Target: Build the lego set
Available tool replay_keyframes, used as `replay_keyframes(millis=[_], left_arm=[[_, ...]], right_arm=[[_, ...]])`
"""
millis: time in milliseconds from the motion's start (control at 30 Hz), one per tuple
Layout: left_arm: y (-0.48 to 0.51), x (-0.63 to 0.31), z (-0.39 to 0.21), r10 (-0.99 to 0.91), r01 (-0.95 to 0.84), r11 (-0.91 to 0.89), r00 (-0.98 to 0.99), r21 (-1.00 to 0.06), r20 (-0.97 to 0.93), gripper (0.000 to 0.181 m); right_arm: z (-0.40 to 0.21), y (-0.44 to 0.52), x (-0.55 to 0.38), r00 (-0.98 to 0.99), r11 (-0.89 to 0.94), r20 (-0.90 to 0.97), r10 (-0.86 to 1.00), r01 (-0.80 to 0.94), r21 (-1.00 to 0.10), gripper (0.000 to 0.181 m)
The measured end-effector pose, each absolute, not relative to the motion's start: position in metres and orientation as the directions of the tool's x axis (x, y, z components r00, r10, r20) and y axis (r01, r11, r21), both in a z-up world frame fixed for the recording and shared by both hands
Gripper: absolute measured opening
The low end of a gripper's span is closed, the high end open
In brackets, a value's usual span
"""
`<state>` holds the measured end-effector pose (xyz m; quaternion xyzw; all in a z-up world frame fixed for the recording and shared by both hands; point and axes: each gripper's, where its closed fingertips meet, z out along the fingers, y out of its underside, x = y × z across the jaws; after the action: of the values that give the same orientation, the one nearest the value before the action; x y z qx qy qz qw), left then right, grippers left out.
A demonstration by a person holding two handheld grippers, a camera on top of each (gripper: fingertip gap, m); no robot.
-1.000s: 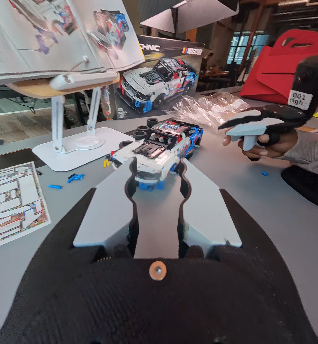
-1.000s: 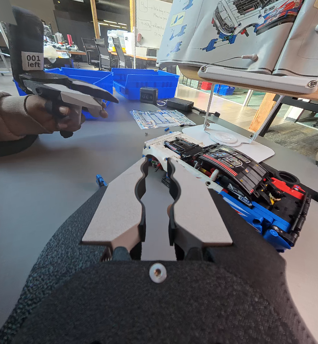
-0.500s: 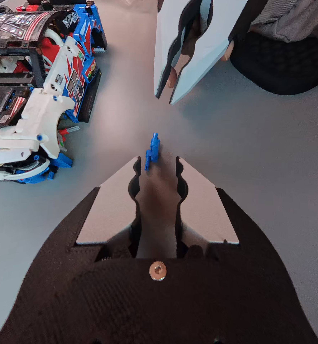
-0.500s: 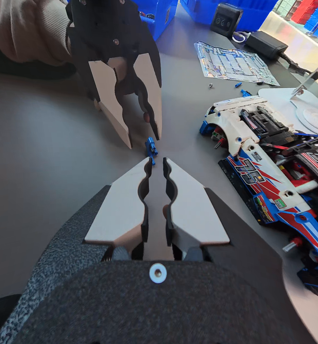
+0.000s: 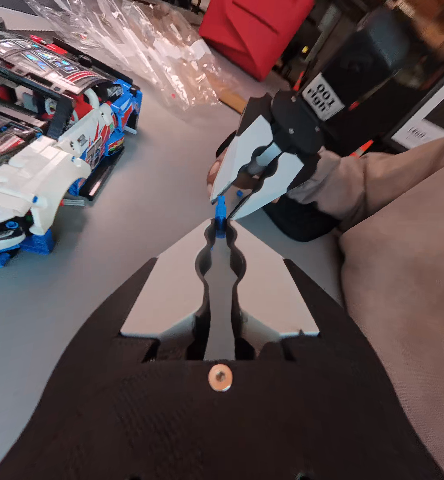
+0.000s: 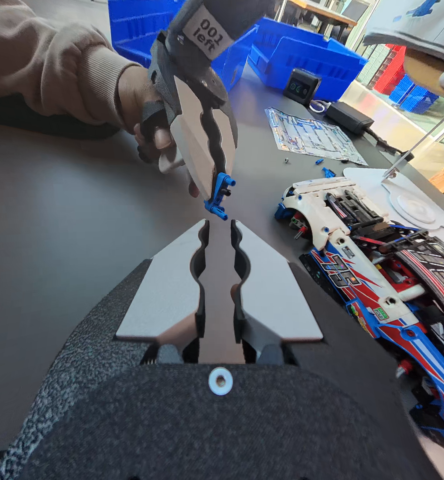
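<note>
My left gripper [image 5: 220,220] is shut on a small blue lego piece [image 5: 220,211] and holds it above the grey table. In the right wrist view the blue piece [image 6: 219,194] hangs from the left gripper [image 6: 217,187], with pins sticking out to the right. My right gripper [image 6: 219,220] is open and empty, its tips just below the piece. In the left wrist view the right gripper [image 5: 222,209] faces mine, tips either side of the piece's far end. The partly built race car [image 5: 47,145] stands left; it also shows in the right wrist view [image 6: 358,259].
Clear plastic bags [image 5: 148,52] and a red bag [image 5: 254,33] lie beyond the car. Blue bins [image 6: 306,57], a sticker sheet [image 6: 312,135], a black adapter [image 6: 349,118], loose blue pins [image 6: 327,171] and a white stand base [image 6: 410,205] sit behind. A person's sleeves [image 6: 60,72] reach in. My two grippers' fingertips are within a few centimetres of each other.
My left gripper has shut on the blue piece, which lay on the table, and lifted it. My right gripper has opened a little wider and now sits just under the piece.
</note>
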<state>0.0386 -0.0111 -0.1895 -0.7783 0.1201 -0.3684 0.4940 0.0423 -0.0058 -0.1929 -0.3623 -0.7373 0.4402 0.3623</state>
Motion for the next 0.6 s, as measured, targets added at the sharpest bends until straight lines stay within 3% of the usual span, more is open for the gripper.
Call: replay_keyframes(millis=[133, 600], left_arm=[[-0.019, 0.044, -0.178, -0.571, 0.283, -0.522, 0.585, -0.805, 0.576, 0.005], [-0.038, 0.063, -0.161, -0.640, 0.318, -0.520, 0.471, -0.793, 0.608, 0.009]], right_arm=[[-0.179, -0.015, 0.046, -0.513, 0.272, 0.152, 0.845, 0.166, -0.948, 0.014], [-0.164, -0.039, 0.067, -0.664, 0.134, 0.004, 0.747, 0.144, -0.980, 0.002]])
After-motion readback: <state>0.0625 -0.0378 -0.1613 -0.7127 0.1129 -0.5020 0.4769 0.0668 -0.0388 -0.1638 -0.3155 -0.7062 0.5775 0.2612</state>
